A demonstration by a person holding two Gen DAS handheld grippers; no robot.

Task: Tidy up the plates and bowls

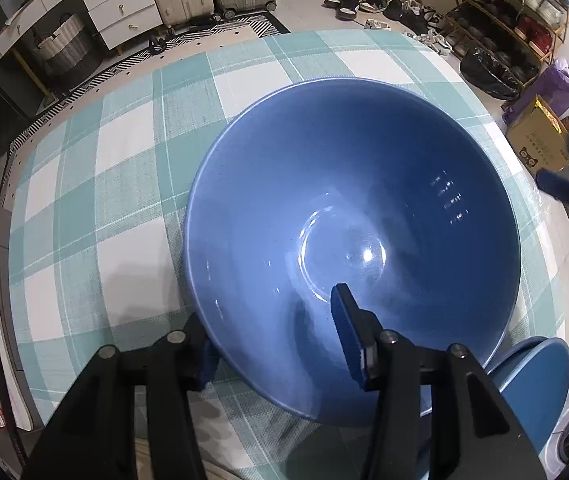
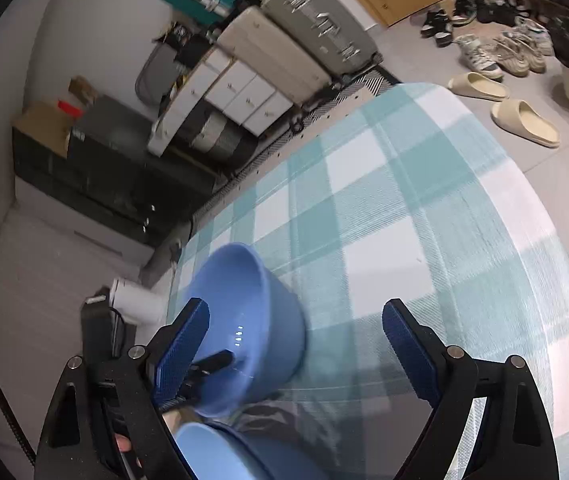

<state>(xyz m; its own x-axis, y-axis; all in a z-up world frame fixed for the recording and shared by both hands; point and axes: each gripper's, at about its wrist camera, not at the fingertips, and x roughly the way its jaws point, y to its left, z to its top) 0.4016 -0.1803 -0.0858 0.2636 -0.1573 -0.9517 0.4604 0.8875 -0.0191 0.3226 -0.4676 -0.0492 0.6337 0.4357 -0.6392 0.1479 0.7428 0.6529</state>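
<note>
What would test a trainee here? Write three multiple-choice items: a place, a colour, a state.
1. Left hand-held gripper fingers: A on the floor; B astride the bowl rim; C on a suitcase.
2. Bowl: A red; B white; C blue.
3. Right hand-held gripper: A open, empty; B shut on a plate; C shut on a slipper.
B: one finger inside, one outside. C: blue glaze. A: fingers wide apart, gripping nothing.

The far and middle tabletop point(image 2: 424, 208) lies bare under its checked cloth, open for passage; near the front edge the big blue bowl point(image 1: 364, 216) and a second blue dish point(image 1: 540, 380) beside it block the way
</note>
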